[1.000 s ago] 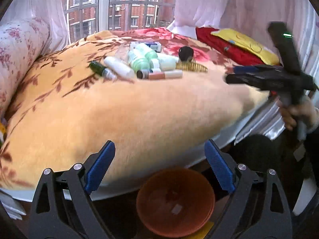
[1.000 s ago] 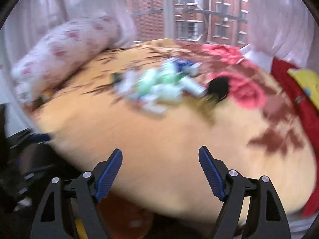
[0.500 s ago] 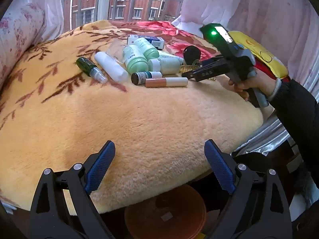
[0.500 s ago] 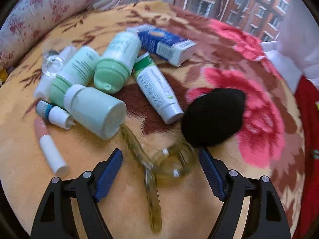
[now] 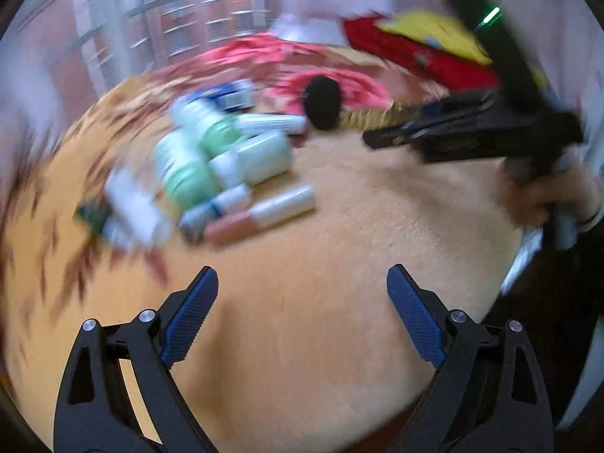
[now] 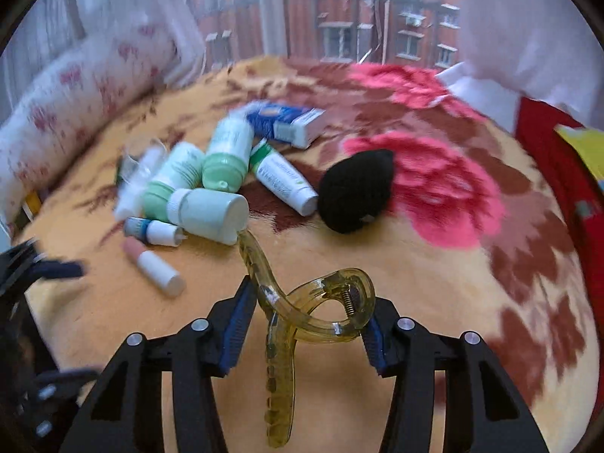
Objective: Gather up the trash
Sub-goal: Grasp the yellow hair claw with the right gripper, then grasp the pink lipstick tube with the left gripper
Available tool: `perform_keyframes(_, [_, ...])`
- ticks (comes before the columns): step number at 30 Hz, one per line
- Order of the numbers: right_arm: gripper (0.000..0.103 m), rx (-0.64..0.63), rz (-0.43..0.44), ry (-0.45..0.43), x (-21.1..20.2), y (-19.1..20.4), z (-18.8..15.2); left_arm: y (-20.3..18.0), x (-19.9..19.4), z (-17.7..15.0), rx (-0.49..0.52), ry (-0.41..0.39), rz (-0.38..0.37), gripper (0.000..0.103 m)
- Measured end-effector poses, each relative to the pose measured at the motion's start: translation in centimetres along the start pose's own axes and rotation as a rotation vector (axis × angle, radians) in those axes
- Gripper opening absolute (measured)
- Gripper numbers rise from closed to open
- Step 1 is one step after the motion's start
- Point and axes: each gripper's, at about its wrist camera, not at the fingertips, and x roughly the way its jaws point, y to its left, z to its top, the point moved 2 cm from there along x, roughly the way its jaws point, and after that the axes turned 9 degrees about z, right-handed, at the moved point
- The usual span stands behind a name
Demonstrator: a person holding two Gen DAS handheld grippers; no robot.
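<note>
My right gripper [image 6: 305, 321] is shut on a yellow translucent hair claw clip [image 6: 298, 313] and holds it above the orange blanket [image 6: 415, 283]. Behind it lies a pile of green and white bottles [image 6: 204, 196], a white tube [image 6: 283, 177], a blue box [image 6: 287, 120], a pink and white stick [image 6: 154, 268] and a black puff [image 6: 355, 188]. My left gripper [image 5: 302, 309] is open and empty over the blanket [image 5: 321, 339], near the same blurred pile [image 5: 211, 177]. The right gripper [image 5: 472, 136] shows there at right, beside the black puff [image 5: 322, 102].
A floral bolster pillow [image 6: 75, 102] lies along the left side of the bed. A red and yellow cushion [image 5: 422, 49] lies at the far right. A window with brick buildings [image 6: 358, 11] is behind the bed.
My right gripper has closed on the hair clip and lifted it back from the pile. My left gripper has moved in over the blanket, and the orange bin below the bed edge is out of view.
</note>
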Motion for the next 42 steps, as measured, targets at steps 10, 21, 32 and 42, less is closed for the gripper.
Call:
perform_keyframes(10, [0.051,0.128,0.045,-0.126,-6.3,-0.7,-3.9,1.1,4.8,3.6,0.245,0.075,-0.277,0.089])
perform_keyframes(21, [0.052,0.128,0.066,-0.129,-6.1,0.2,-4.9,2.4,3.4,3.3,0.13,0.149,-0.388,0.089])
perform_keyframes(32, [0.052,0.15,0.081,-0.153,-6.3,1.0,-4.9,2.8,6.1,2.3,0.229,0.17,-0.347,0.092])
perform_keyframes(42, [0.052,0.156,0.094,-0.111,-4.6,1.5,-6.2,6.2,6.5,2.4,0.028,0.17,-0.288,0.021])
